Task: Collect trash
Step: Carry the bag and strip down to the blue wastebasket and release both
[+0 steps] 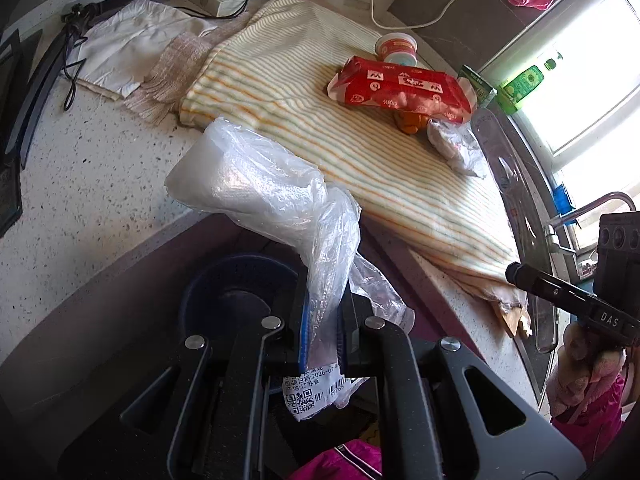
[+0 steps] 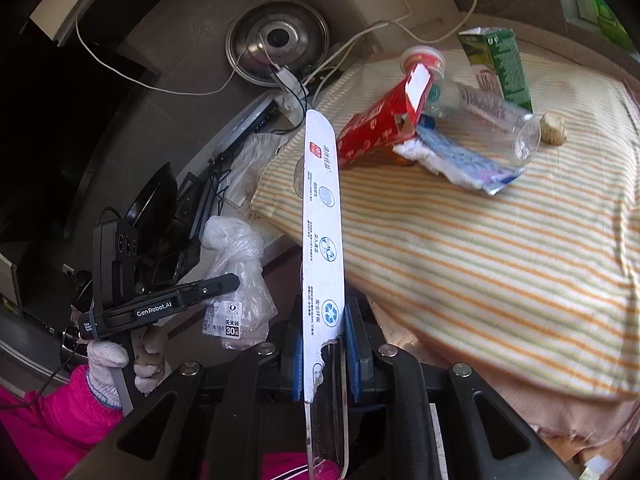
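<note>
Trash is clamped in both claws. The left gripper (image 1: 322,320) has its blue pads closed on a crinkled clear plastic bag (image 1: 256,188), thin and glossy, with a printed barcode label hanging below the jaws; the bag billows up and forward past the speckled stone counter (image 1: 92,184) edge. The right gripper (image 2: 324,344) is closed on a long, flat, round-ended white package strip (image 2: 322,216), a stiff printed card with a torn lower edge backed by clear plastic, standing edge-on from the jaws. Beyond, a soft striped cloth (image 2: 460,248) in orange, green and cream covers the counter. On it lie a glossy red wrapper pack (image 1: 400,88), a small round cup (image 1: 396,46), a green carton (image 2: 500,64), a clear plastic bottle (image 2: 496,120) on its side and crumpled wrapping (image 2: 452,160).
</note>
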`<state>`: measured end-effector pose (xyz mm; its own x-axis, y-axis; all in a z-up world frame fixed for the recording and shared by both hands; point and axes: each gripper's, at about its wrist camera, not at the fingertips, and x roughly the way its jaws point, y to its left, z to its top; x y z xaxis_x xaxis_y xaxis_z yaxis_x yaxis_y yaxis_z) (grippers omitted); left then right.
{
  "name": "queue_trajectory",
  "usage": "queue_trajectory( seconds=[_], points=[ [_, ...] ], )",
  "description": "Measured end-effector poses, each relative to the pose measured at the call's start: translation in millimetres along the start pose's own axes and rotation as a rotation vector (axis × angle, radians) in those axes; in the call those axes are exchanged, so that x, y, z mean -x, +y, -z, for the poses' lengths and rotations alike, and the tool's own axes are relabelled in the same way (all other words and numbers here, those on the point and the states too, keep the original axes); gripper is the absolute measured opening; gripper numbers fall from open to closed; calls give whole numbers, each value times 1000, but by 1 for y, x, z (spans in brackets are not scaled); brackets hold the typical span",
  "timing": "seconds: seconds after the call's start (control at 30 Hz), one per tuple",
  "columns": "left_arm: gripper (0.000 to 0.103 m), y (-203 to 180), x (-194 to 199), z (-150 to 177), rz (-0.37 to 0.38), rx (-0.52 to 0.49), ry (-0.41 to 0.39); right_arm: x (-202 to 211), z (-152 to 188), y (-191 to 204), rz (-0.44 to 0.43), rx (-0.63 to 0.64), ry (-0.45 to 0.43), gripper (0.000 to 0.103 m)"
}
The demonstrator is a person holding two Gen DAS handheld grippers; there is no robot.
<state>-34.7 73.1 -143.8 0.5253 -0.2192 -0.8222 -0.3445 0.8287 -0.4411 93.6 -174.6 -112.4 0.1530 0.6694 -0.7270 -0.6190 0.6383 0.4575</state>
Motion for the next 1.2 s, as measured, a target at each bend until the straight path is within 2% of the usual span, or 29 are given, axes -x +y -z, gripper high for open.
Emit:
queue_trajectory(
  seconds=[0.43,0.93,1.2],
  points=[
    [8,32,-47,40,-21,-27,139,-62,51,28,56,-38,121,16],
    [8,58,-111,67,-98,-58,263,-142,94,10,145,-90,324,16],
    [8,56,-142,78,-129,-62,318,-187,114,6,200,-128,424,16]
  ],
)
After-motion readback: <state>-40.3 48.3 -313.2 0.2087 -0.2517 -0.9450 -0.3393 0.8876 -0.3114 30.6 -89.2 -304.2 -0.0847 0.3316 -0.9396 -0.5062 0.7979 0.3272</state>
